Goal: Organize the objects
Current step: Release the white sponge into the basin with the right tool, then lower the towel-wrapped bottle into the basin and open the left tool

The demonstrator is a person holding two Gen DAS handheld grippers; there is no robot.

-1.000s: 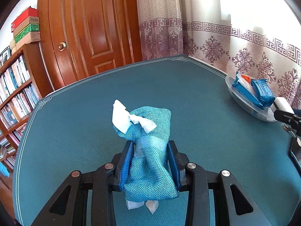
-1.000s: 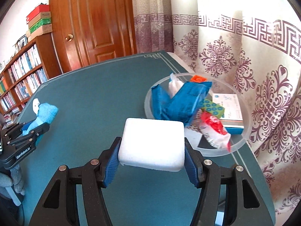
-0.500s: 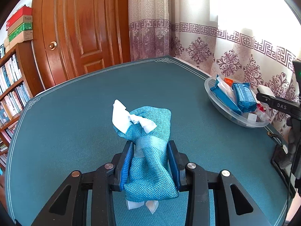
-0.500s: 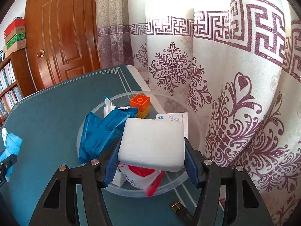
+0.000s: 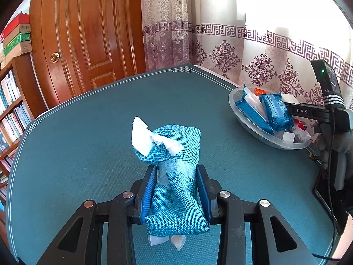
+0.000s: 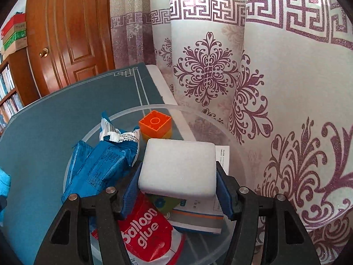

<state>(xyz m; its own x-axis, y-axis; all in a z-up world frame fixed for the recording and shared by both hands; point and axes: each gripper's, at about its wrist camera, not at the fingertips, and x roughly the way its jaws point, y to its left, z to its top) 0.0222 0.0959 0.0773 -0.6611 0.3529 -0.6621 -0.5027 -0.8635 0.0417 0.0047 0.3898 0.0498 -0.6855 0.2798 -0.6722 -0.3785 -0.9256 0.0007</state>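
Observation:
My left gripper [image 5: 176, 190] is shut on a teal woven pouch [image 5: 174, 176] with white tissue sticking out of its top, held above the teal table [image 5: 88, 137]. My right gripper [image 6: 177, 187] is shut on a white sponge block [image 6: 178, 167] and holds it over the clear plastic bowl [image 6: 238, 145]. The bowl holds blue snack packets [image 6: 99, 167], an orange toy brick [image 6: 155, 124], a red "balloon glue" bag [image 6: 143, 229] and a white box [image 6: 198, 216]. In the left wrist view the bowl [image 5: 249, 123] sits at the table's right edge with the right gripper [image 5: 308, 111] above it.
A patterned curtain [image 6: 242, 66] hangs just behind the bowl. A wooden door [image 5: 88, 44] and a bookshelf [image 5: 11, 110] stand beyond the table's far and left sides. A black stand with cables [image 5: 328, 187] is at the table's right edge.
My right gripper has carried the white sponge block forward from beside the bowl to above its contents. My left gripper has kept the pouch and swung its view toward the bowl.

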